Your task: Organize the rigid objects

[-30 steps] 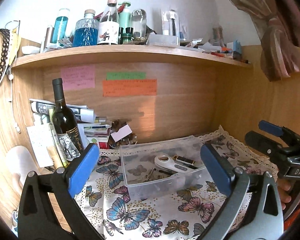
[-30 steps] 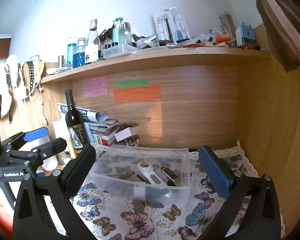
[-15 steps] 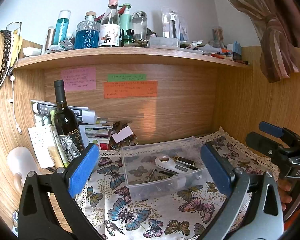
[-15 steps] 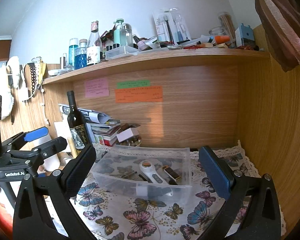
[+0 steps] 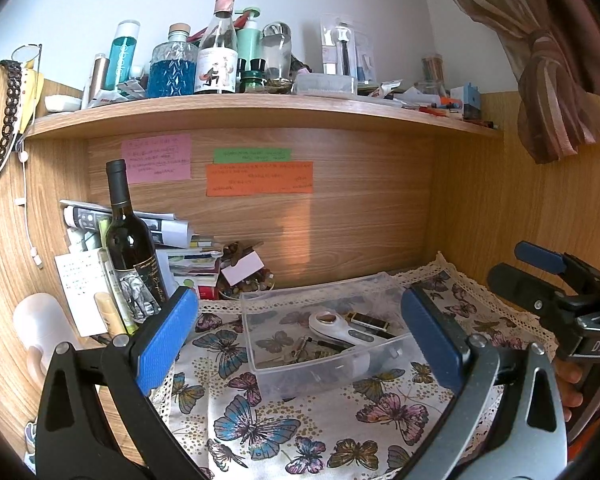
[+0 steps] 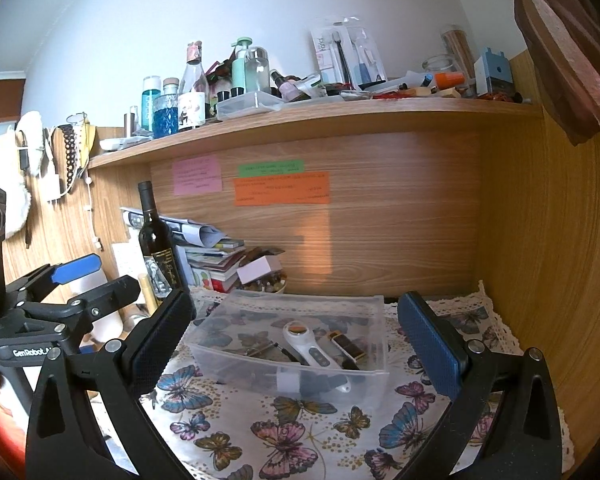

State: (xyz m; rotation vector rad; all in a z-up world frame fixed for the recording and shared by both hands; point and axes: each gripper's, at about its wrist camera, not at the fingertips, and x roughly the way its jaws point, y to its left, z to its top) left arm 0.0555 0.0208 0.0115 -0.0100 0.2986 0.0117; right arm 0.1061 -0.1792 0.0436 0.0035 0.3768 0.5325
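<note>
Clear plastic bin [image 5: 324, 354] sat mid-counter on the butterfly cloth [image 5: 256, 428], already holding a white handheld gadget [image 5: 334, 326], a small black-and-gold item [image 5: 370, 322] and some thin dark bits. Barely any change over the last second: both views drifted back a touch, nothing lifted or dropped. Left gripper [image 5: 300, 344] wide open, empty, framing the bin; right gripper [image 6: 296, 344] likewise spread wide and holding nothing. Probably between picks, so still hunting for the next rigid thing. Left of the bin: wine bottle [image 5: 130, 240], paper stack [image 5: 188, 256], bowl of small bits [image 5: 246, 280] crowded close. Above the bin, cluttered shelf [image 5: 260, 108] and sticky notes [image 5: 258, 178]. Tight reach past that bottle.
</note>
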